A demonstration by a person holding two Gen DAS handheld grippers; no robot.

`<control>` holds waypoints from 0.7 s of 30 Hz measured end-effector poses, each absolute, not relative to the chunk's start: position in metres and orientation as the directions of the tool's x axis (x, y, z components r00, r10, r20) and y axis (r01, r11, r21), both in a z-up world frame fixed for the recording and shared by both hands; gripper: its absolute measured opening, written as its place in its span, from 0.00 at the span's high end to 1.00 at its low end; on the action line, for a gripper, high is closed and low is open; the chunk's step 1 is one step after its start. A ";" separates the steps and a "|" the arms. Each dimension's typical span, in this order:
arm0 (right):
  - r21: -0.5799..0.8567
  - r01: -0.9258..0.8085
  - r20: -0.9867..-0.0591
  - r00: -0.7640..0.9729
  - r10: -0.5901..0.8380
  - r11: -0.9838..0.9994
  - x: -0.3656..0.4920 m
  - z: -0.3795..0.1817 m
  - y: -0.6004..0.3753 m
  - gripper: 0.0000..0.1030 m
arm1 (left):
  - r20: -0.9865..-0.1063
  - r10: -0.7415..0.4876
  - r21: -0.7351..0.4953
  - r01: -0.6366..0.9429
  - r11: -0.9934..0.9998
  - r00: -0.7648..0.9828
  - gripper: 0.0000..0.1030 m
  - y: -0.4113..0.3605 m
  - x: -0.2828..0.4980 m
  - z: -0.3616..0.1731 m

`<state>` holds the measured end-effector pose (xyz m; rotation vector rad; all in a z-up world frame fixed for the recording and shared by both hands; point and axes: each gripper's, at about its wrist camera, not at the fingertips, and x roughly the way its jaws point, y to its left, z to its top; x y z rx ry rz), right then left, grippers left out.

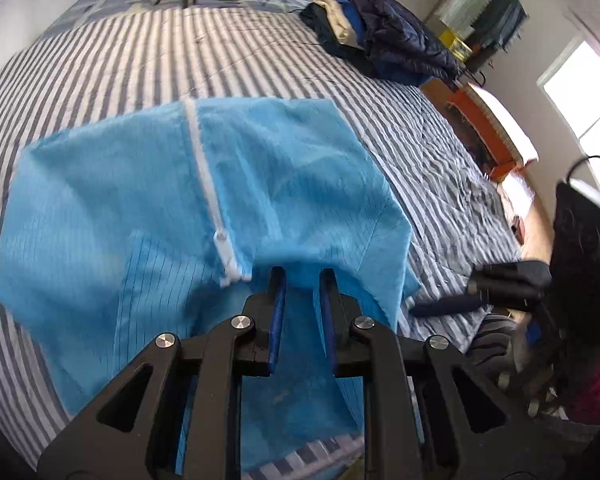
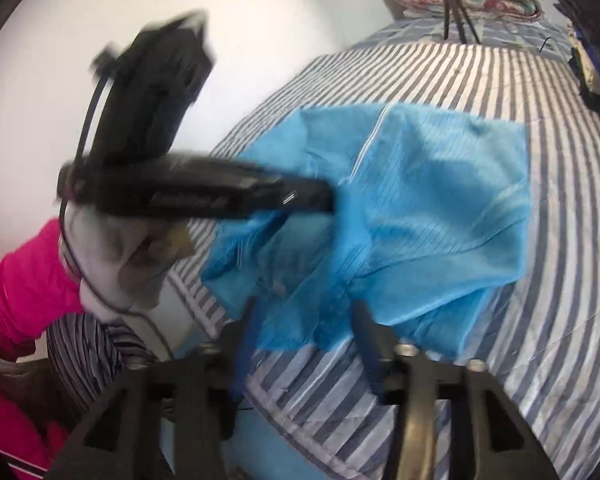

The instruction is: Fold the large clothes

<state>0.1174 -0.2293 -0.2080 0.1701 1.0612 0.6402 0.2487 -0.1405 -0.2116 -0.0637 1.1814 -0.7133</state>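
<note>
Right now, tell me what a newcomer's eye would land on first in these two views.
The bright blue garment with its white zipper dominates, spread across the grey-and-white striped bedspread. The left gripper sits at its near edge with cloth bunched between the jaws, while the right gripper hovers open over the garment's other near corner. A dark stack of folded clothes sits at the bed's far right.

Blue garment (image 1: 148, 200), grey-striped bedcover (image 1: 100, 60)
</note>
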 end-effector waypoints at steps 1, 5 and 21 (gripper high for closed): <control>0.437 -0.397 -0.750 0.335 0.570 0.807 0.124 -0.203 -0.234 0.47 | -0.814 -0.553 -0.430 0.455 0.780 0.179 0.85 -0.135 0.242 -0.212; 0.451 -0.403 -0.720 0.363 0.591 0.796 0.141 -0.188 -0.246 0.47 | -0.812 -0.555 -0.454 0.402 0.795 0.181 0.85 -0.123 0.215 -0.220; 0.349 -0.483 -0.832 0.235 0.503 0.803 0.187 -0.209 -0.197 0.47 | -0.688 -0.701 -0.679 0.173 0.713 0.188 0.91 -0.124 0.199 -0.264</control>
